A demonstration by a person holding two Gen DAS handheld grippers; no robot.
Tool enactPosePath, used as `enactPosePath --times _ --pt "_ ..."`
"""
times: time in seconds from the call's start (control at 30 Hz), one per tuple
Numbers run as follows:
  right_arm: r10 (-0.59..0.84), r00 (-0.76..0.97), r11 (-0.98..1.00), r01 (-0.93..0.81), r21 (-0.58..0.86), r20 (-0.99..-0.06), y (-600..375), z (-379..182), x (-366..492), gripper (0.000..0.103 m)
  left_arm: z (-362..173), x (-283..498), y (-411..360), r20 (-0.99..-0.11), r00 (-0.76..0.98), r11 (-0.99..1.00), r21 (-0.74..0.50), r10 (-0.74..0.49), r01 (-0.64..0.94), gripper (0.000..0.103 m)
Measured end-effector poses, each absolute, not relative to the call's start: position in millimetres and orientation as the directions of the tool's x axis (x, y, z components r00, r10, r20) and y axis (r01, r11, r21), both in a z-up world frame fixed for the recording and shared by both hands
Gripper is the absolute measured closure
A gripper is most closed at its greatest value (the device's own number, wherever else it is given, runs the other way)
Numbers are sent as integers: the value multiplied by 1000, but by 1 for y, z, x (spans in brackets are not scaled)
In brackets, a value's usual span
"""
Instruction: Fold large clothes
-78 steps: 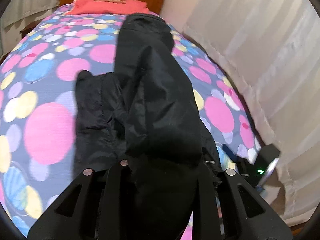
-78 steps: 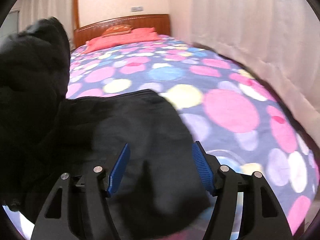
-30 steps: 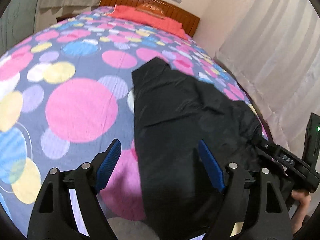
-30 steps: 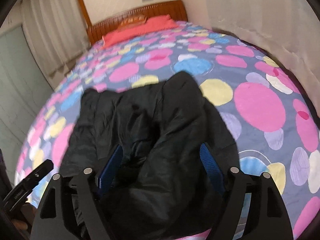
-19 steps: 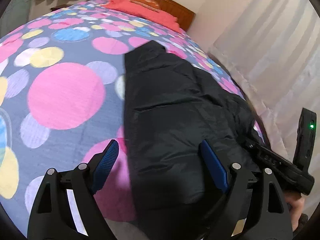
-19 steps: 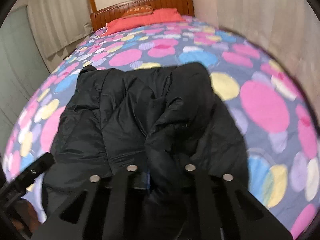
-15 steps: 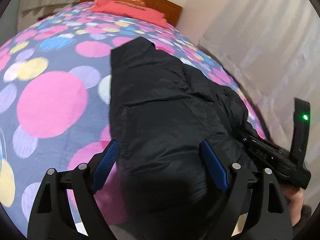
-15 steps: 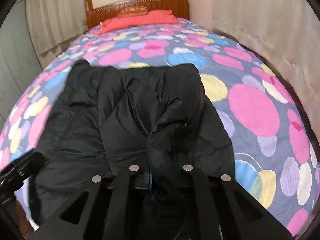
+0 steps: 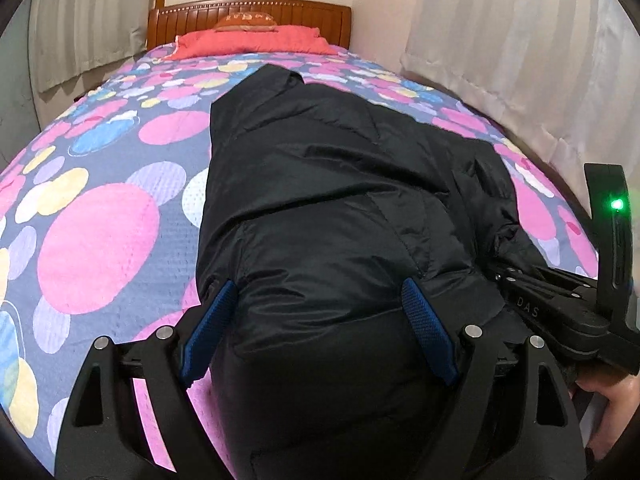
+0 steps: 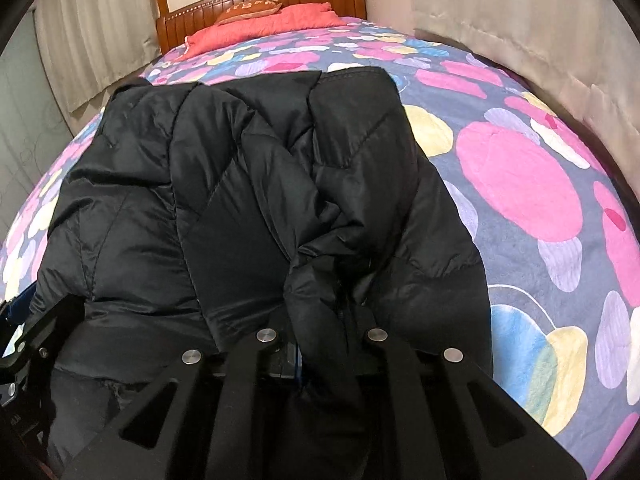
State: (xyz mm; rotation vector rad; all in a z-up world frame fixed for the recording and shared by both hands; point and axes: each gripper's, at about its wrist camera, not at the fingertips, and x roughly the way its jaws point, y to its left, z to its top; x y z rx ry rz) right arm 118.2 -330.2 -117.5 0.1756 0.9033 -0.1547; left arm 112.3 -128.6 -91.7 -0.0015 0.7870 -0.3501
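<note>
Black quilted puffer jacket (image 10: 248, 208), shiny nylon shell: likely light, soft and springy, slippery on the surface, prone to puffing back open once folded; best taken at a hem or seam edge, with a bunched ridge rather than a flat panel. Partly folded, creased, lying near the foot of the bed's spotted pink-and-blue quilted cover (image 9: 100, 236). Right gripper (image 10: 320, 344) pressed together on a gathered fold of the jacket. Left gripper (image 9: 320, 320) spread wide, blue pads astride the near bulge, not pinching.
</note>
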Motion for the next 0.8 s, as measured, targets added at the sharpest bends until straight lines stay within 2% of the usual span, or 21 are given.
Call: enactPosePath --times 0.2,0.37,0.47,0.63,0.8 --pt "-76 602 970 228 80 -795 -332 -92 104 74 -75 104 -110 -688 643 938 -183 -337 296 19" --pt "-189 649 964 265 -15 -737 -314 -42 90 74 -53 103 -89 -629 716 953 -180 -303 245 20" --pt "-181 680 974 222 -36 -710 -293 -27 100 74 -48 117 -88 -633 711 951 -204 -308 231 19" --pt "-230 678 971 205 -120 -698 -279 -38 139 74 -53 141 -105 -647 690 946 -213 -324 244 19" --pt "-283 628 956 245 -161 -725 -302 -69 161 74 -77 164 -124 -710 632 951 -219 -310 219 18"
